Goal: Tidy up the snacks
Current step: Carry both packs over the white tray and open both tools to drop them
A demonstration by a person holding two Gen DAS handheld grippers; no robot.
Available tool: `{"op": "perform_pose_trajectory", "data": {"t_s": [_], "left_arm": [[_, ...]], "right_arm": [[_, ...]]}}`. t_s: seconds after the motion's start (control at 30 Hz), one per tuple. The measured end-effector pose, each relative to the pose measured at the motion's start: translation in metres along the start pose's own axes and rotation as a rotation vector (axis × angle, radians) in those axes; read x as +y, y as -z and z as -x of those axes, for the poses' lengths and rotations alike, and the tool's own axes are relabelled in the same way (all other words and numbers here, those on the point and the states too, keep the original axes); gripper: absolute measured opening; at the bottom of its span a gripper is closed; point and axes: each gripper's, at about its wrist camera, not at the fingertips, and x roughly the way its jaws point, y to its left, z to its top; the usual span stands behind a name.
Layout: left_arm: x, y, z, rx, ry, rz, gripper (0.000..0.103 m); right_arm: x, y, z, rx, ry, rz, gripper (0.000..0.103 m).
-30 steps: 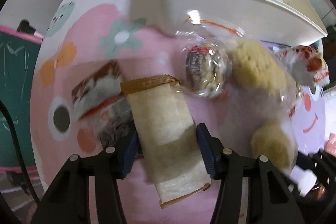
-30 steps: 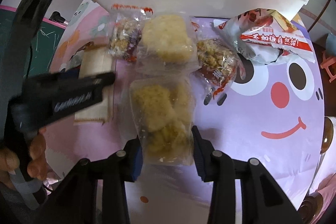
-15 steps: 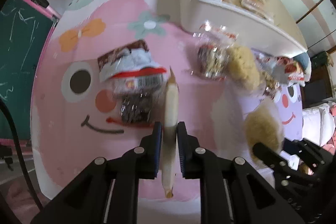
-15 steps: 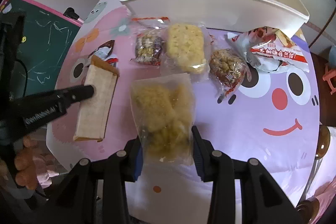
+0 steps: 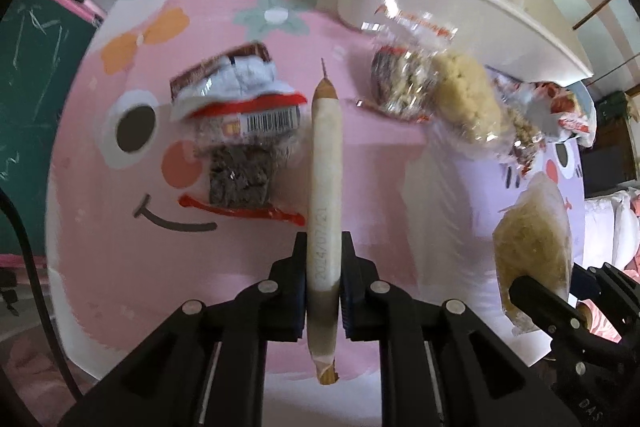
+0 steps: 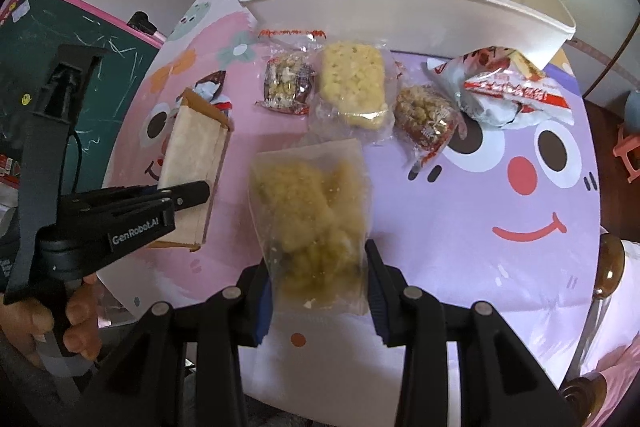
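**Two packets in hand, both clear of the table, white bin ahead**

We find the left gripper (image 5: 323, 281) clenched on a flat beige packet (image 5: 326, 195), taken near its rear end. In the left wrist view the packet stands on edge, its long axis running straight forward along the fingers, its brown crimped tip pointing toward the white bin (image 5: 460, 11). A short tail projects behind the jaws. The right wrist view shows the same packet (image 6: 196, 163) broadside, raised above the table's left side.

We find the right gripper (image 6: 318, 269) closed on a clear bag of pale crumbly pieces (image 6: 312, 211), the pads pressing its two side edges at the near end. The bag lies roughly flat, its long axis forward and its free end toward the bin (image 6: 400, 11).

Handling, in our judgement: both items are light. The beige packet appears thin and fairly stiff, holding its line unsupported; a grip closer to mid-length would reduce swing. The clear bag is soft, its film likely slippery and its contents brittle, so a hard squeeze risks crushing. A hold across the filled body, not the bare film, seems safer.

Remaining on the cartoon table cover (image 6: 500, 187): a dark snack pack (image 5: 236, 147) at left, a nut cluster pack (image 6: 288, 83), a yellow puffed bar (image 6: 354, 83), a second nut cluster pack (image 6: 426, 119) and a red-and-white pouch (image 6: 504, 95). The bin already holds several snacks.
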Motion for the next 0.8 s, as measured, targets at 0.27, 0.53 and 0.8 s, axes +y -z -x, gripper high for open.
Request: {"op": "perform_pose_trajectory", "data": {"t_s": [0.27, 0.53, 0.8], "left_arm": [[-0.017, -0.028, 0.078, -0.124, 0.063, -0.037, 0.011], [-0.049, -0.086, 0.168, -0.298, 0.121, -0.111, 0.011], [-0.075, -0.144, 0.218, -0.400, 0.149, -0.181, 0.011]], "right_arm": [[0.005, -0.025, 0.049, -0.087, -0.024, -0.016, 0.039], [0.002, -0.084, 0.126, -0.243, -0.007, -0.027, 0.039], [-0.004, -0.149, 0.190, -0.381, 0.047, -0.040, 0.039]]}}
